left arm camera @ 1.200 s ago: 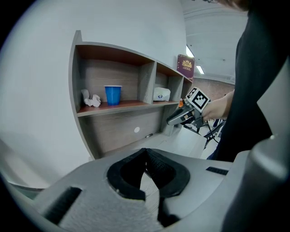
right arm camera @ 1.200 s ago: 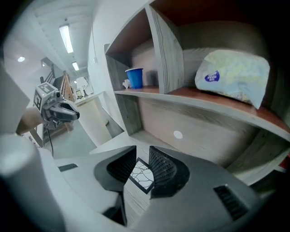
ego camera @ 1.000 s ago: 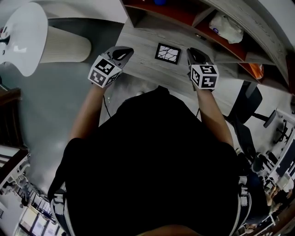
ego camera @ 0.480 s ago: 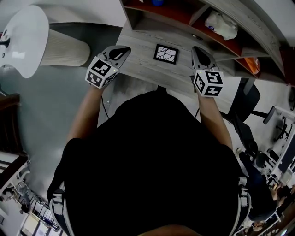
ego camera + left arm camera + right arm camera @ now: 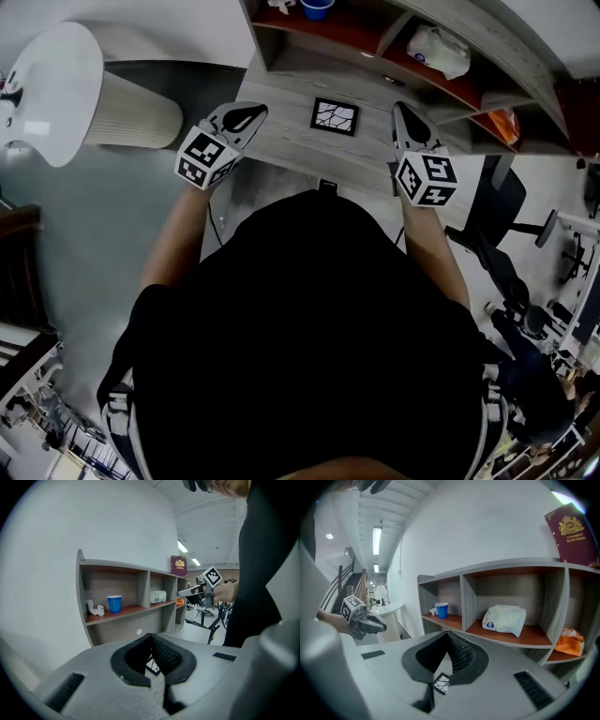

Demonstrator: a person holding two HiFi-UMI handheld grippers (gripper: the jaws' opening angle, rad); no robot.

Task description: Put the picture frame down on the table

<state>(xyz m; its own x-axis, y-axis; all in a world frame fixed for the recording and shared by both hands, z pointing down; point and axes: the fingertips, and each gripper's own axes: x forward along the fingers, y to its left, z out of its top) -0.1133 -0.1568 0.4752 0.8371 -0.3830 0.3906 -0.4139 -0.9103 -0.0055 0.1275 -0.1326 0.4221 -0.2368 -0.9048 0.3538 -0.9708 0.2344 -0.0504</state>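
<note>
The picture frame (image 5: pixel 335 116), black-edged with a white cracked pattern, lies flat on the grey wooden table (image 5: pixel 291 141), between my two grippers and touched by neither. My left gripper (image 5: pixel 246 114) hangs to its left, over the table's left part, jaws shut and empty. My right gripper (image 5: pixel 405 111) hovers to its right, also shut with nothing in it. In the left gripper view a piece of the frame (image 5: pixel 151 666) shows below the closed left gripper (image 5: pixel 150 635). The right gripper view shows the frame (image 5: pixel 440 683) under the shut right gripper (image 5: pixel 448 633).
A shelf unit at the back of the table holds a blue cup (image 5: pixel 317 7), a white bag (image 5: pixel 436 49) and an orange item (image 5: pixel 503 124). A maroon book (image 5: pixel 570 531) stands on top. A white round table (image 5: pixel 52 84) is at left, an office chair (image 5: pixel 497 211) at right.
Both grippers have lifted away from the table, the right one more. The picture frame has stayed flat where it lay.
</note>
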